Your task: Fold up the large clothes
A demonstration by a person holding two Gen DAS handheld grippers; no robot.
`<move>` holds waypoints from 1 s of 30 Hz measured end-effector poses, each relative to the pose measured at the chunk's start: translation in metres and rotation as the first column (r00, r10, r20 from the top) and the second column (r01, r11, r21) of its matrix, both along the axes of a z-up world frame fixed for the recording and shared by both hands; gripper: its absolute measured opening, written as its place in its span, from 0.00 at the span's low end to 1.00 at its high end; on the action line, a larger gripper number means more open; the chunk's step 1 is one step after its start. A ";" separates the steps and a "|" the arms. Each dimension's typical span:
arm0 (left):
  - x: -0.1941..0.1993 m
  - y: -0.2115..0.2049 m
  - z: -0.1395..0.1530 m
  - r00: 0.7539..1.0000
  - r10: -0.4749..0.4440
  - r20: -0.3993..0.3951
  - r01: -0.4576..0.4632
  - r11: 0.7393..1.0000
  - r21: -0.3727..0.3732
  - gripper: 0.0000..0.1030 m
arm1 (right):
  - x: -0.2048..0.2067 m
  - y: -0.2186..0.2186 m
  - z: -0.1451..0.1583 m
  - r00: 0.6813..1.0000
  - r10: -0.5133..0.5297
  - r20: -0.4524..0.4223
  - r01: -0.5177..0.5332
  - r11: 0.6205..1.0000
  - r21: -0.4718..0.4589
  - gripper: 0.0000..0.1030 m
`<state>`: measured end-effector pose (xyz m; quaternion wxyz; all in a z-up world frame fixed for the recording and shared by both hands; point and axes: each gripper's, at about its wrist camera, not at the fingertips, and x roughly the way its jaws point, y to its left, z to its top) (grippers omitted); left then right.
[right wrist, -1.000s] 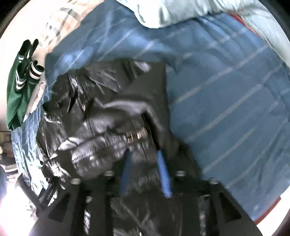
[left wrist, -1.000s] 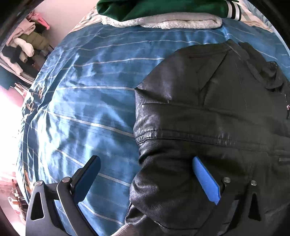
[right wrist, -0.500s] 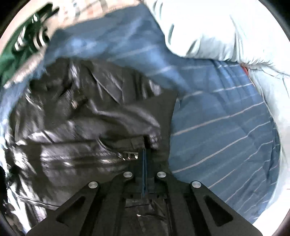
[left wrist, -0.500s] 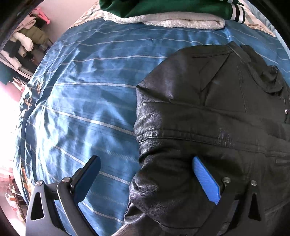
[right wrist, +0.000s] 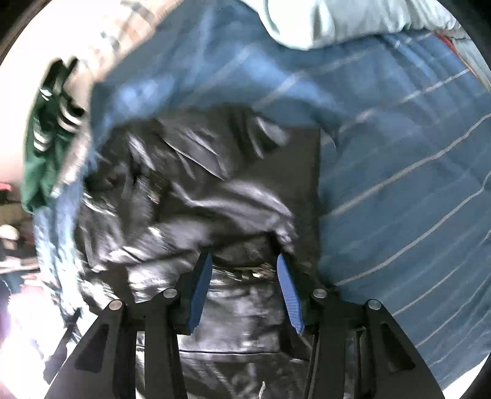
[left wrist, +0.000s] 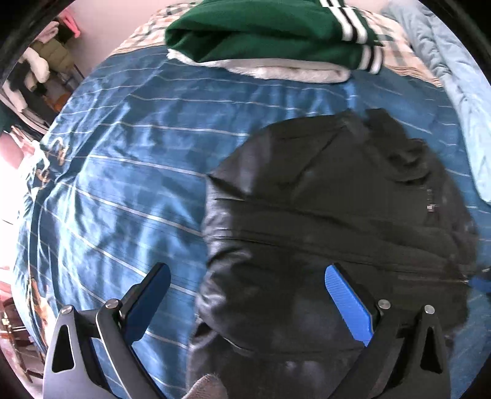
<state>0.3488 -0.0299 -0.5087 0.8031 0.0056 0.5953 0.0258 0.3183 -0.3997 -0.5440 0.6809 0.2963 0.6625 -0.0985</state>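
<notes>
Seen from the left wrist, a bed point(left wrist: 129, 184) under a blue sheet with thin pale stripes fills the view. At about ten o'clock, past the bed's edge, clothes point(left wrist: 36, 67) hang in a blurred heap. At twelve o'clock a folded green garment point(left wrist: 260, 33) with black-and-white striped cuffs lies on a grey fleecy one point(left wrist: 291, 70), both at the far end of the bed. The black leather jacket point(left wrist: 337, 199) lies on the sheet from the centre toward four o'clock, its collar toward one o'clock. The left gripper point(left wrist: 245, 294) stands with its fingers point(left wrist: 346, 304) spread wide: the right one is over the jacket, the left one over bare sheet, and the jacket's edge lies between them without either pad pressing on it. A pale blue quilt point(left wrist: 454, 92) runs along the rim at two o'clock.

From the right wrist the picture is smeared. The green garment point(right wrist: 43, 153) sits at nine o'clock, the jacket point(right wrist: 214, 199) takes the centre, and striped sheet point(right wrist: 399, 184) fills three o'clock, with the pale quilt point(right wrist: 337, 21) at twelve. The right gripper point(right wrist: 244, 264) is opening, its fingers point(right wrist: 288, 291) moderately apart over a metal zip point(right wrist: 245, 271) on the jacket's front; the pads are not clamped on it.
</notes>
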 end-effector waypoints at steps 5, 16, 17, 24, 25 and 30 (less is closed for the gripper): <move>0.000 -0.017 0.010 0.999 -0.036 0.009 0.036 0.999 -0.032 1.00 | 0.002 0.019 -0.013 0.993 0.103 -0.050 -0.107 0.990 -0.096 0.43; 0.000 -0.027 0.016 0.997 -0.065 0.039 0.065 0.998 0.005 1.00 | -0.014 0.028 0.056 0.983 0.129 0.130 -0.083 0.946 -0.313 0.07; 0.001 -0.025 0.012 0.998 -0.061 0.035 0.060 0.998 0.014 1.00 | -0.014 0.026 0.062 0.982 0.121 0.147 -0.071 0.949 -0.306 0.07; 0.007 -0.015 -0.019 0.999 -0.033 0.021 0.030 0.993 0.114 1.00 | -0.004 0.014 0.052 0.982 0.085 0.170 -0.030 0.953 -0.301 0.07; 0.008 -0.015 -0.029 0.999 -0.036 0.012 0.034 0.989 0.143 1.00 | -0.002 0.011 0.042 0.986 0.085 0.144 -0.036 0.949 -0.313 0.07; 0.015 -0.005 -0.069 0.999 -0.008 -0.037 0.013 0.992 0.125 1.00 | 0.024 0.013 -0.005 0.987 0.155 0.031 -0.134 0.925 -0.355 0.07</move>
